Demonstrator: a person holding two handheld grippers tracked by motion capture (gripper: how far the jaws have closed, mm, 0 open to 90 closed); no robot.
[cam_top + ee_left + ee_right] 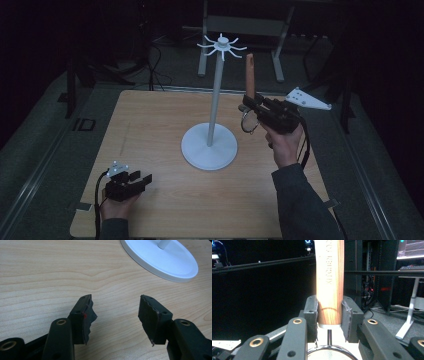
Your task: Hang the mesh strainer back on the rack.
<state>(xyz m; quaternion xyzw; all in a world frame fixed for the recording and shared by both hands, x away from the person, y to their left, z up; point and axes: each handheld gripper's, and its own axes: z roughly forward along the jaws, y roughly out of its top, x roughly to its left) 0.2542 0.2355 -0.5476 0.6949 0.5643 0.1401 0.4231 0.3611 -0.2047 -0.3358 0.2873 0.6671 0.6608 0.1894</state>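
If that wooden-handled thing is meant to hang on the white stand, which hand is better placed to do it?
The right. The right gripper already clamps the wooden handle upright, raised beside the stand. The left gripper rests open on the table, holding nothing.

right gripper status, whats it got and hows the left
Right gripper shut on wooden-handled strainer, handle upright, raised beside white stand. Left gripper open, empty, low over table. Nothing in the way.
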